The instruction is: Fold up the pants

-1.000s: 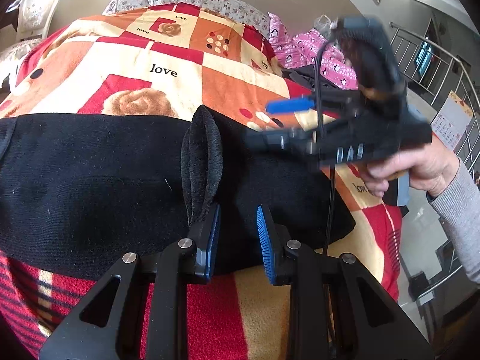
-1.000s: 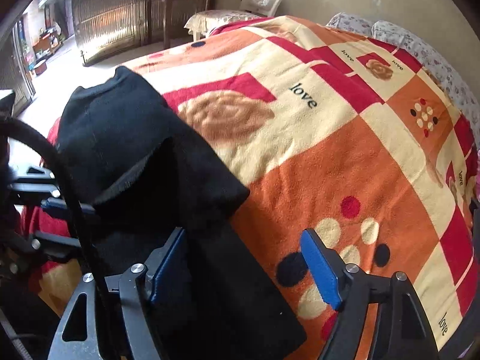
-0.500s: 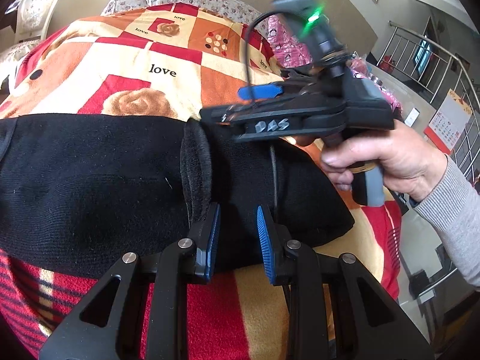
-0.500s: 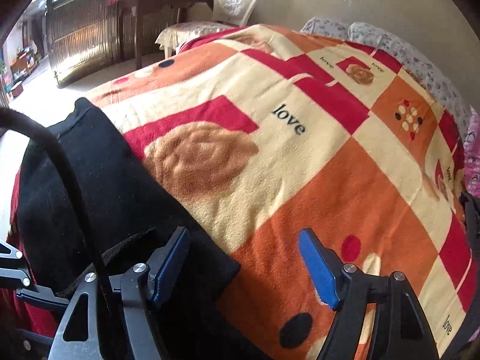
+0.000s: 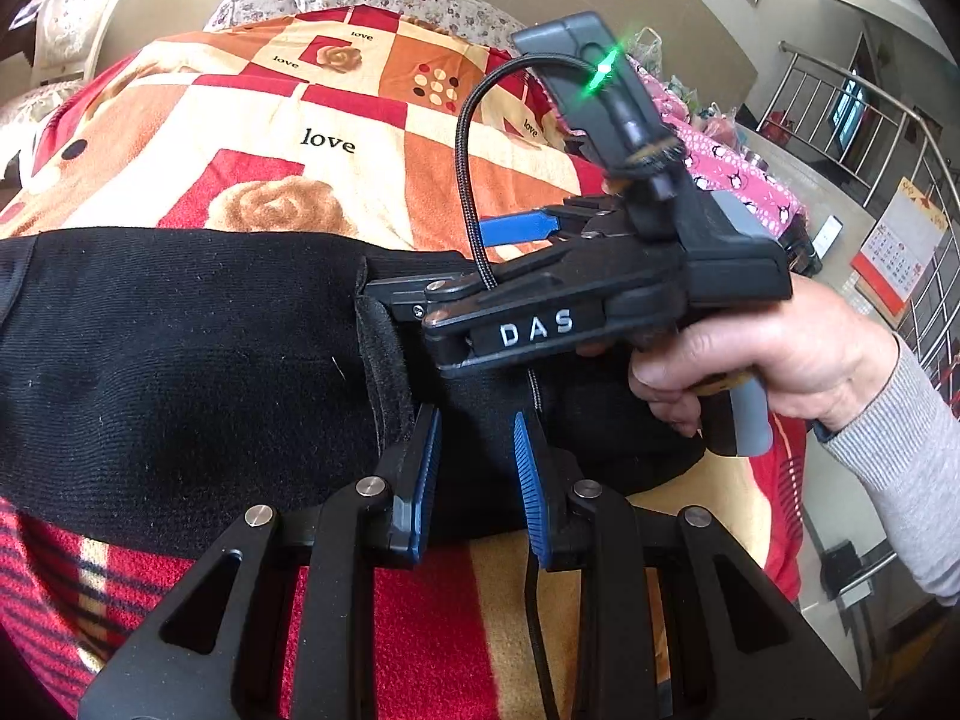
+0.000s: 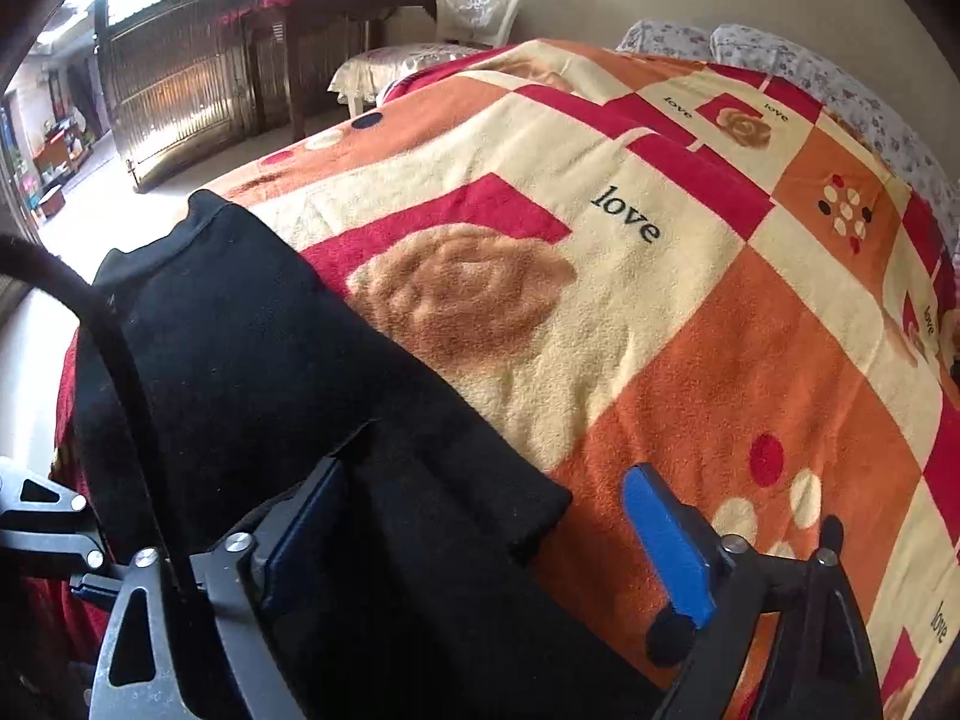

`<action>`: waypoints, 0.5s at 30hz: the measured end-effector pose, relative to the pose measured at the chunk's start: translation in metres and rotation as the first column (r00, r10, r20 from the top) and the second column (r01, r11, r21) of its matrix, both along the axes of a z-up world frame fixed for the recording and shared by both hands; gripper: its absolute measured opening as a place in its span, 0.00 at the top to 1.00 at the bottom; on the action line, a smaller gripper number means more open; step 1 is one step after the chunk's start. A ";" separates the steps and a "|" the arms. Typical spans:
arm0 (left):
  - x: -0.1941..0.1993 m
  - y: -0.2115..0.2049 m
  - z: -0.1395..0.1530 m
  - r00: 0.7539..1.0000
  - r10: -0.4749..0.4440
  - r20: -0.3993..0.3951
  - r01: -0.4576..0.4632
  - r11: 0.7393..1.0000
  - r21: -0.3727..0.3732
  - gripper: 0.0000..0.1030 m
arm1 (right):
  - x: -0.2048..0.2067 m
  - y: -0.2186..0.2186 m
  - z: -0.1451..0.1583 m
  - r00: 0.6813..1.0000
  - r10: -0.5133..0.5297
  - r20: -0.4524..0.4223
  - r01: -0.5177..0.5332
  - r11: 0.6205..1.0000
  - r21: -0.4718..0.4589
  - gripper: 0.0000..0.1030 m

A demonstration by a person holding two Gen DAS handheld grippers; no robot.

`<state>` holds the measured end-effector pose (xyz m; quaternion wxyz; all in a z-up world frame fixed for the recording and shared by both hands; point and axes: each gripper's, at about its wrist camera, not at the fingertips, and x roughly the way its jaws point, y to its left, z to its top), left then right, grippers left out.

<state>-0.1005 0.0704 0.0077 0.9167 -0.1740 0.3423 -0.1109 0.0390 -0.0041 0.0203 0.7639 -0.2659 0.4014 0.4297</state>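
The right gripper (image 6: 480, 546) fingers have just been opening wide around the folded corner of the black pants (image 5: 180, 360). The left gripper (image 5: 474, 474) fingers clamp the pants' near fold. The pants lie on the bed blanket (image 6: 690, 300); re-grasp pending.

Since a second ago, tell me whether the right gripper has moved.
Yes. In the left wrist view the right gripper has come down and leftward against the rose blanket, over the black pants.
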 end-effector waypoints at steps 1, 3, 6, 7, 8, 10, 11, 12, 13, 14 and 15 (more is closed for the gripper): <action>0.000 -0.001 0.000 1.000 0.001 0.000 -0.001 1.000 0.003 0.76 | 0.003 -0.001 -0.001 1.000 -0.005 -0.016 0.005 1.000 0.003 0.07; -0.001 -0.002 0.000 1.000 0.003 0.000 -0.003 1.000 0.010 0.76 | 0.003 -0.002 -0.001 1.000 -0.006 -0.015 0.006 1.000 0.005 0.07; -0.001 -0.003 0.001 1.000 0.004 0.000 -0.004 1.000 0.014 0.76 | -0.001 -0.001 0.000 1.000 -0.006 0.015 0.006 1.000 0.001 0.07; -0.001 -0.002 0.001 1.000 0.004 0.001 -0.004 1.000 0.012 0.76 | -0.002 -0.002 0.000 1.000 -0.009 0.019 0.009 1.000 0.007 0.07; -0.001 -0.002 0.001 1.000 0.003 0.001 -0.003 1.000 0.009 0.76 | -0.003 -0.004 0.003 0.999 -0.004 0.035 0.003 1.000 0.023 0.07; -0.002 -0.001 0.001 1.000 0.002 0.000 -0.002 1.000 0.002 0.76 | -0.006 -0.015 0.017 0.999 0.008 0.043 -0.012 0.996 0.089 0.27; -0.002 -0.001 0.001 1.000 0.003 0.000 -0.003 1.000 0.002 0.76 | -0.006 -0.024 0.027 0.999 -0.004 0.045 -0.002 0.992 0.127 0.28; -0.002 -0.001 0.001 1.000 0.003 0.001 -0.003 1.000 0.004 0.76 | -0.006 -0.036 0.041 0.998 -0.025 0.054 0.015 0.984 0.180 0.28; -0.002 -0.002 0.001 1.000 0.003 0.001 -0.003 1.000 0.006 0.76 | -0.005 -0.052 0.055 0.998 -0.045 0.053 0.031 0.971 0.237 0.28; -0.001 -0.001 0.001 1.000 0.003 0.001 -0.003 1.000 0.007 0.76 | -0.005 -0.069 0.068 0.998 -0.056 0.038 0.043 0.957 0.287 0.28; -0.001 -0.001 0.001 1.000 0.003 0.002 -0.003 1.000 0.006 0.76 | -0.005 -0.081 0.077 0.998 -0.057 0.020 0.048 0.947 0.318 0.28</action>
